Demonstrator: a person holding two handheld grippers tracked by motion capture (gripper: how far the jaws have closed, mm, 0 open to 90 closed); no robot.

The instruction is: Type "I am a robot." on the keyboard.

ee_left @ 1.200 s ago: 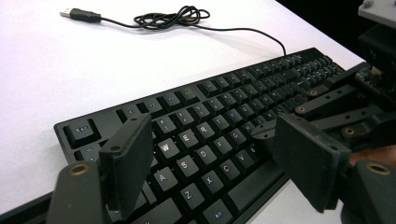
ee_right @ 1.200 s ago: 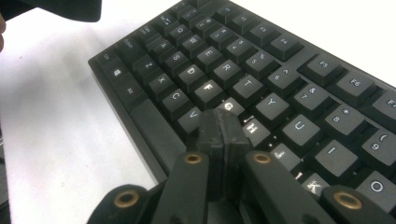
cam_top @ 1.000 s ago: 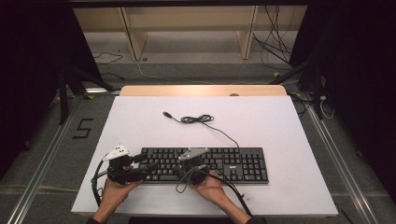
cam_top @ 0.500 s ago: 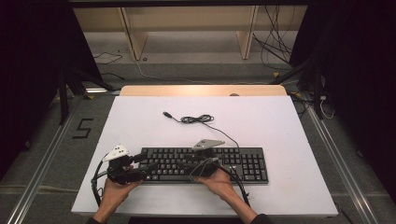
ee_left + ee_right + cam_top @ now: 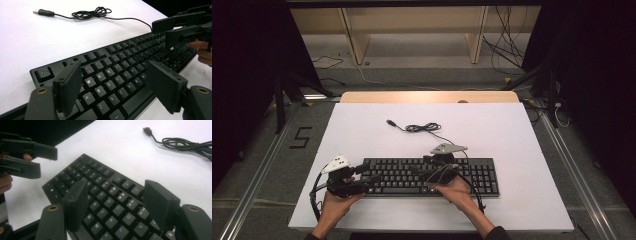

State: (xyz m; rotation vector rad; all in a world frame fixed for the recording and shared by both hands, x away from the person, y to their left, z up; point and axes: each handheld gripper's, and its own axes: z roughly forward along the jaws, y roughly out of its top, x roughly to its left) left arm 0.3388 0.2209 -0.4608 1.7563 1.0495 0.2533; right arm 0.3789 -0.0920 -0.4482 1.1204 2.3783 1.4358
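Currently we list one black full-size plastic keyboard [image 5: 429,176] at the white table's [image 5: 512,145] six o'clock edge, coiled cable [image 5: 424,128] at twelve. Left gripper [image 5: 117,87] spread above its left keys; right gripper [image 5: 117,205], jaws just opening, empty, likely poised for keypresses.

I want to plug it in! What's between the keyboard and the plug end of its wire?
In the high view, bare white table and the bundled cable lie between the keyboard and the plug.
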